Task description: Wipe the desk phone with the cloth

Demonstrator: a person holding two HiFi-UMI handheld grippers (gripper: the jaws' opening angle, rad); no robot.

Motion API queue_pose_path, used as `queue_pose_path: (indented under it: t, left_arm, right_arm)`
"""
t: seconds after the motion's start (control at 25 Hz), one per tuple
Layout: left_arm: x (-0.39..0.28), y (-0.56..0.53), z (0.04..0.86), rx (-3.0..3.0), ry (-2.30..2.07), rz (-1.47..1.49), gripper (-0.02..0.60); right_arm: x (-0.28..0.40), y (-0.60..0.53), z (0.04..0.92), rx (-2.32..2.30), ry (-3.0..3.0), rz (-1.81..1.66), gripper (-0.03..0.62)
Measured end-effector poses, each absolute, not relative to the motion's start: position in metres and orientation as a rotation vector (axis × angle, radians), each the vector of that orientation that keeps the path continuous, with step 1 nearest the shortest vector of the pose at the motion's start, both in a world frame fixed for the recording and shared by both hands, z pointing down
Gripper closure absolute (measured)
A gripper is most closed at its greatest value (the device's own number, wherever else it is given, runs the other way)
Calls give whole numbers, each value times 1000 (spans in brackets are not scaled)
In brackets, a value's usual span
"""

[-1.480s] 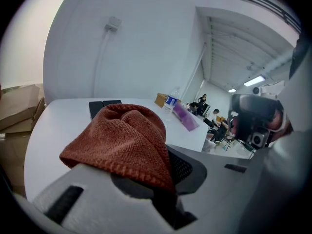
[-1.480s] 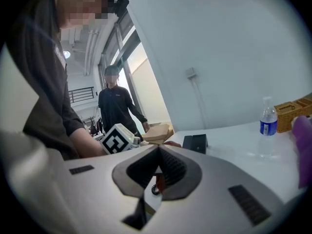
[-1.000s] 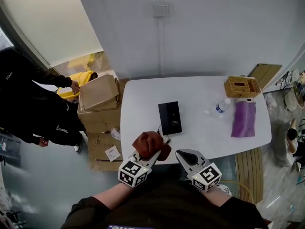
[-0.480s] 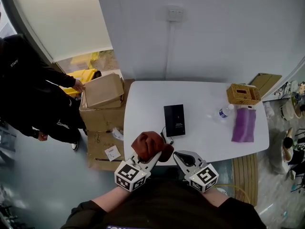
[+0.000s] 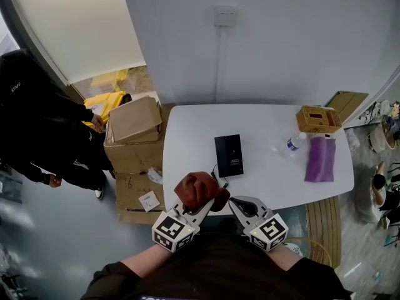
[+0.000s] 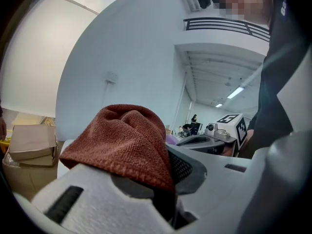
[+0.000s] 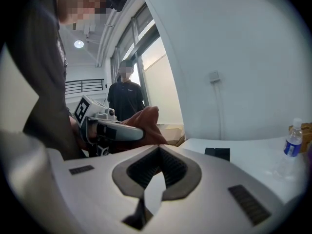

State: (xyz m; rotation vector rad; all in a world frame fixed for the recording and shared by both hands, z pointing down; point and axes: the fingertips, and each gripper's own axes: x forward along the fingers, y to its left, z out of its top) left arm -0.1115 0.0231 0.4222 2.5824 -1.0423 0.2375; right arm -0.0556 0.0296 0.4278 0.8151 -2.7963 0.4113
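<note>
Just white table (image 5: 187, 136) by grey wall (image 5: 281, 55) — phone (image 5: 229, 155) atop.

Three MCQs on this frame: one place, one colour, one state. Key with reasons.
1. The purple cloth lies: A) on the cardboard box B) on the table by the basket C) under the phone.
2. The cloth in the left gripper is: A) blue B) white C) rust-red.
3. The right gripper is: A) shut, empty B) shut on the bottle C) wide open.
Key: 1 B, it lies beside the basket; 2 C, rust-red weave shows between the jaws; 3 A, jaws meet, nothing between.
</note>
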Motion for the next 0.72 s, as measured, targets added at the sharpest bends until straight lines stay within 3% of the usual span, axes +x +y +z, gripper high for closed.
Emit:
queue_pose_path:
  t: [0.72]
  left_arm:
    - [-107, 24, 421, 2577, -1025, 202, 525]
  right_arm:
    - [-55, 32, 427, 823, -2788, 393, 568]
